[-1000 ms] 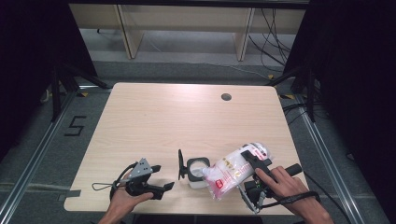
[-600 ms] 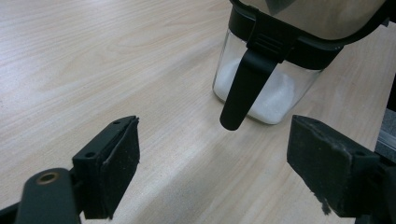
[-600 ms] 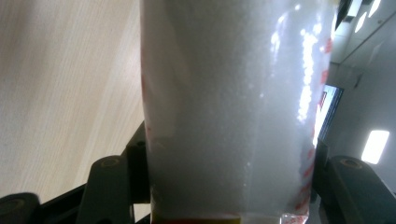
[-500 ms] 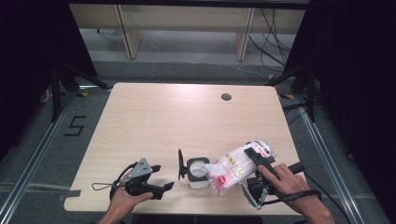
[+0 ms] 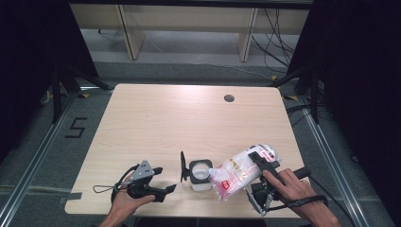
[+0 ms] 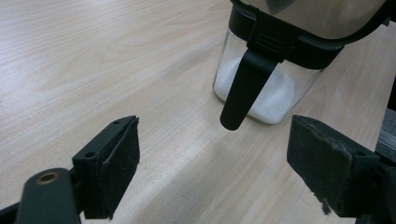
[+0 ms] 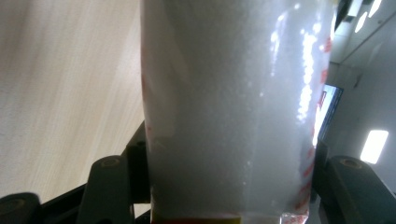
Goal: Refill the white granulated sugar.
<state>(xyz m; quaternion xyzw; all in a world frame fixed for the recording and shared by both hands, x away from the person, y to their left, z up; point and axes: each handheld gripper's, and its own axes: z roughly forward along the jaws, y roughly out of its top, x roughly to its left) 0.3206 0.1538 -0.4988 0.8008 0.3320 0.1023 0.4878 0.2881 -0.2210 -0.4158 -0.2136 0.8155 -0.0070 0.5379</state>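
Bag (image 5: 239, 173) of white granules was clamped in the right gripper (image 5: 261, 166), tipped mouth-down over the open jar (image 5: 200, 174) near the table (image 5: 189, 118) front edge so contents could pour in. Left gripper (image 5: 161, 190) was parked wide and empty beside the jar, clear of the pour.

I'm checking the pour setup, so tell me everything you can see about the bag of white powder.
The bag is clear plastic with red print, packed with white grains. It lies tilted on its side, its lower end over the open jar, its upper end raised to the right. The right tool is clamped across it, the jaws on either side in the right gripper view. Whether it touches the jar's rim is unclear.
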